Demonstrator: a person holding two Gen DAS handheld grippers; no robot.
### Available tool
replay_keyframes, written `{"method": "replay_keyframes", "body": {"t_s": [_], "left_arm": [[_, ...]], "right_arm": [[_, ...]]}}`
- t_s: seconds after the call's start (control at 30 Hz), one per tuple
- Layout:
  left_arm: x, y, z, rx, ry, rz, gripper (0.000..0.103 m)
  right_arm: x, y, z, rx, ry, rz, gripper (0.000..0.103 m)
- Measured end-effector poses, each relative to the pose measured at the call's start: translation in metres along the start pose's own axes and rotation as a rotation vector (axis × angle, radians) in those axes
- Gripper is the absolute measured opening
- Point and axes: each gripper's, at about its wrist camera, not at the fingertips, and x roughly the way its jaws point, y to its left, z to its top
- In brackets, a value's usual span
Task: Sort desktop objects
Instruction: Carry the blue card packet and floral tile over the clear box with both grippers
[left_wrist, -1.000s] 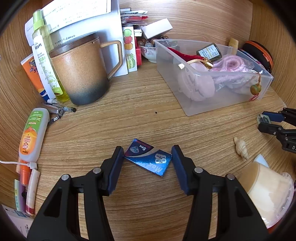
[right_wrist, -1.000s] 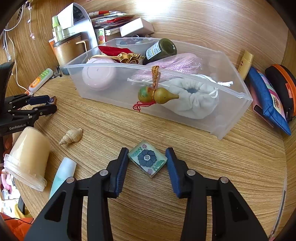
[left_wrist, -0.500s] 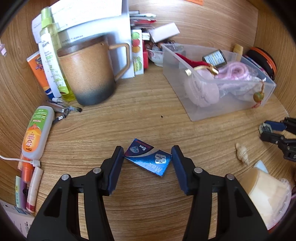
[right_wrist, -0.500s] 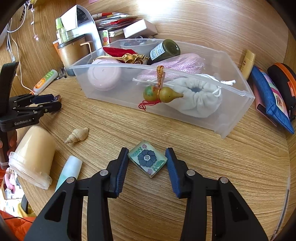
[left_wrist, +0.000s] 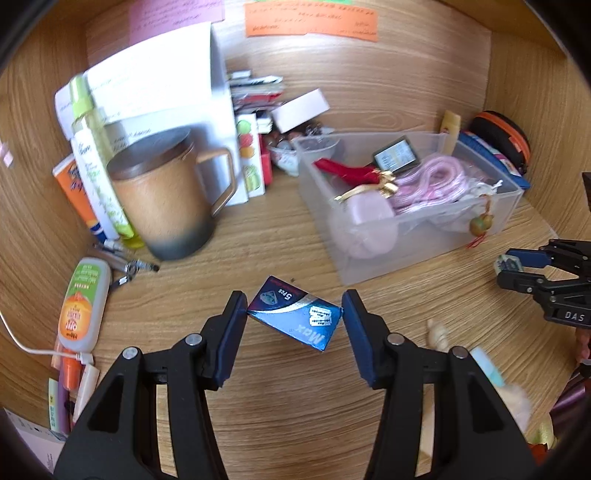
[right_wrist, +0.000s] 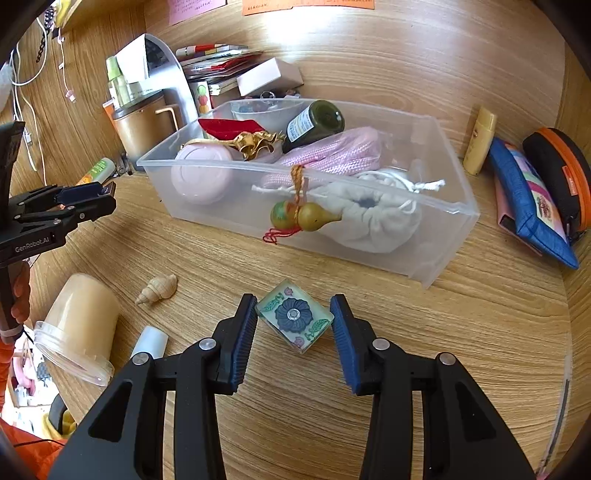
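My left gripper (left_wrist: 294, 317) is shut on a small blue box (left_wrist: 295, 313) marked "Max" and holds it above the wooden desk. My right gripper (right_wrist: 294, 319) is shut on a square tile with a blue flower (right_wrist: 293, 316), also lifted off the desk. A clear plastic bin (left_wrist: 369, 258) stands ahead and to the right of the left gripper; in the right wrist view the bin (right_wrist: 443, 243) lies straight ahead. It holds a pink case, pink cord, a white pouch, a green bottle and a gourd charm (right_wrist: 306, 216) that hangs over its front wall.
A brown mug (left_wrist: 166, 199) stands at back left with tubes and bottles beside it. A seashell (right_wrist: 157, 290), a tipped plastic cup (right_wrist: 77, 328) and a white tube (right_wrist: 149, 341) lie near the front. Pouches (right_wrist: 532, 199) lie right of the bin.
Both grippers have risen and drawn back from the desk with their objects. The bin and mug now sit lower and farther in both views.
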Motion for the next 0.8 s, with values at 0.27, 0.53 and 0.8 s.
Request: {"method": "replay_keyframes", "body": {"t_s": [0.27, 0.53, 0.8], "left_arm": [[-0.009, -0.018, 0.017, 0.023, -0.052, -0.018, 0.053], [-0.009, -0.033, 0.032, 0.035, -0.075, -0.044, 0.053], [-0.008, -0.039, 0.044, 0.033, -0.095, -0.065, 0.053]], "right_arm": [[-0.015, -0.005, 0.006, 0.001, -0.041, -0.012, 0.037], [-0.024, -0.003, 0.015, -0.006, -0.073, -0.003, 0.037], [-0.027, 0.007, 0.029, -0.022, -0.109, 0.032, 0.037]]}}
